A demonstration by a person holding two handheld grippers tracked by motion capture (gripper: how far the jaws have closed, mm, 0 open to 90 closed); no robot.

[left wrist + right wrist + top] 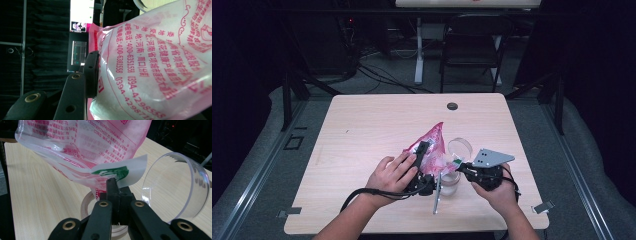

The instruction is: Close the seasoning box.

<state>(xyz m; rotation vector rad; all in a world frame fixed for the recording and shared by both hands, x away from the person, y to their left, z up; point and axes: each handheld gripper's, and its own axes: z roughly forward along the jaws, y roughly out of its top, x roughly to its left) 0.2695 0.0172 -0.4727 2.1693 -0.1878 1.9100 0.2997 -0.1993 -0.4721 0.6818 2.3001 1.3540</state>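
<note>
Right gripper view puts my right gripper (115,185) clenched on a corner of the pink printed bag (82,142), pinching it above the round jar (86,206) on the table (45,195). Its clear lid (175,187) leans just beside (tilted on edge). My left gripper (100,72) grasps the bag's body, though its far jaw is hidden, so that is probably a full clamp.

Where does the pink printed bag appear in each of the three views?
High view: the pink printed bag lies at table centre, between both grippers.
Left gripper view: it spreads across the right side.
Right gripper view: it hangs across the top.
Shared landmark: the clear round lid beside the bag.
</note>
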